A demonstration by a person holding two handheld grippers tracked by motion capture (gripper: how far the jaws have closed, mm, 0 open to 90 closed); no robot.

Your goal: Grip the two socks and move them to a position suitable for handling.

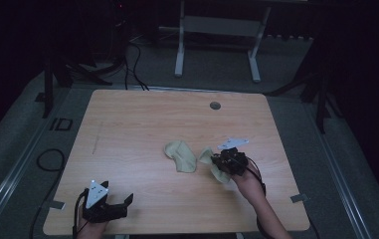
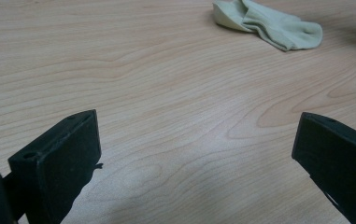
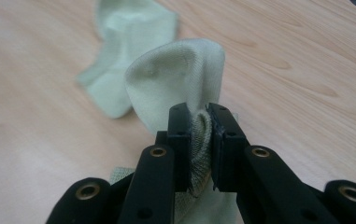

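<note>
Right gripper (image 1: 223, 160) sits on one pale sock (image 1: 211, 164); second sock (image 1: 181, 155) lies just beside; left gripper (image 1: 117, 200) well apart.

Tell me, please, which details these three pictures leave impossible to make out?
- Pinched pale green fabric sock: its lower part is hidden behind the right tool in the right gripper view.
- Second pale green sock: cut off by the top edge in the left gripper view.
- Room beyond the light wooden table: too dark in the high view.

Bare wooden table (image 1: 142, 124) around the left tool (image 1: 118, 201), two socks (image 1: 181, 155) mid-table the only obstacles
</note>
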